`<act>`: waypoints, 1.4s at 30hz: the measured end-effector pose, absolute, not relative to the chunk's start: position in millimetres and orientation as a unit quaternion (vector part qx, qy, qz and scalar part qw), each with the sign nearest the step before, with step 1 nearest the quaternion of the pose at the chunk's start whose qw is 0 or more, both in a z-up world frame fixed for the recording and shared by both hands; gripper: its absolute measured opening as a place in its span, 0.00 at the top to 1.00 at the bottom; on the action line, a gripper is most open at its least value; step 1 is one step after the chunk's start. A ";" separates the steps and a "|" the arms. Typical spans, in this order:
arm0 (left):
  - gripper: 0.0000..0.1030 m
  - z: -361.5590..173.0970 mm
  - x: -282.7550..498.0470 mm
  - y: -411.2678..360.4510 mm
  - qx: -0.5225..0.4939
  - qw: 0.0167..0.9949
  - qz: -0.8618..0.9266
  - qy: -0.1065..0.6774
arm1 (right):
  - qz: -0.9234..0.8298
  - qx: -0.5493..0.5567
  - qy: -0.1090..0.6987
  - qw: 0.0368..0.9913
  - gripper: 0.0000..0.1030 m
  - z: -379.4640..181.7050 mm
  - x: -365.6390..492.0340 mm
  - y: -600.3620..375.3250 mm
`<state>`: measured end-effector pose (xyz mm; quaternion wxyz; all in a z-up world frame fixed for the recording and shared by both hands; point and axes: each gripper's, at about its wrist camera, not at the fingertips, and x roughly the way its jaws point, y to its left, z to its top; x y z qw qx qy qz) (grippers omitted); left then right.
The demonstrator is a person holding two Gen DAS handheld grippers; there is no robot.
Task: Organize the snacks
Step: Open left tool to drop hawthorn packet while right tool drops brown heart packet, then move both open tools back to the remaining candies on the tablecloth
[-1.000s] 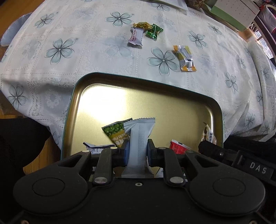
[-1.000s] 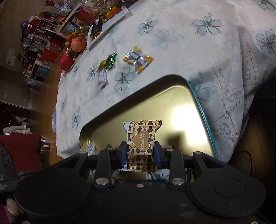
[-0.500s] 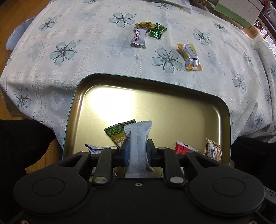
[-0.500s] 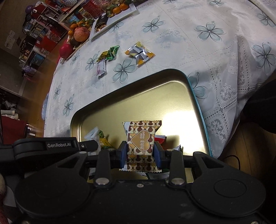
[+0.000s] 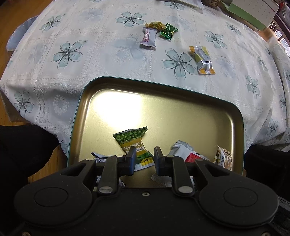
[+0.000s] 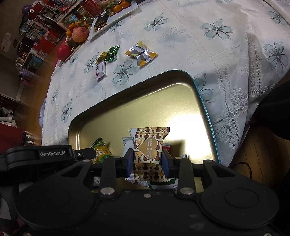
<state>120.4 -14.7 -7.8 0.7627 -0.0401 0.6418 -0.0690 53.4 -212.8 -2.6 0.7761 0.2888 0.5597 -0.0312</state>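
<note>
A gold metal tray point(image 5: 163, 101) point(image 6: 137, 101) sits at the near edge of the table. My left gripper point(image 5: 144, 159) is open and empty above the tray's near side. A grey-white packet point(image 5: 181, 150) lies in the tray to its right, by a green pea snack point(image 5: 134, 143), a red packet point(image 5: 194, 157) and a brown-patterned packet point(image 5: 223, 158). My right gripper point(image 6: 147, 163) is shut on a brown-and-gold heart packet point(image 6: 149, 150) held over the tray. On the cloth lie a Hawthorn bar point(image 5: 149, 37), a gold candy point(image 5: 154, 25), a green candy point(image 5: 168, 31) and a yellow-silver packet point(image 5: 203, 59).
The left gripper's body point(image 6: 50, 154) shows at the left in the right wrist view. A fruit plate point(image 6: 78, 36) and white board point(image 6: 112, 16) stand at the table's far side. A green box point(image 5: 250, 12) sits at the far right. The table edge drops off beside the tray.
My left gripper has opened and let go of the grey-white packet, which dropped into the tray to the right. My right gripper still holds the heart packet over the tray.
</note>
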 end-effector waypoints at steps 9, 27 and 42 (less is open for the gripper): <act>0.73 -6.5 116.6 -11.5 -0.045 0.762 -0.069 0.642 | -0.031 0.281 0.549 0.786 0.61 4.1 53.7 -213.3; 0.73 -3.0 105.4 -11.9 -0.042 0.761 -0.073 0.644 | -0.022 0.266 0.559 0.785 0.60 8.1 51.9 -204.7; 0.73 0.8 99.0 -6.7 -0.017 0.758 -0.076 0.648 | 0.001 0.226 0.585 0.779 0.59 10.1 53.6 -189.3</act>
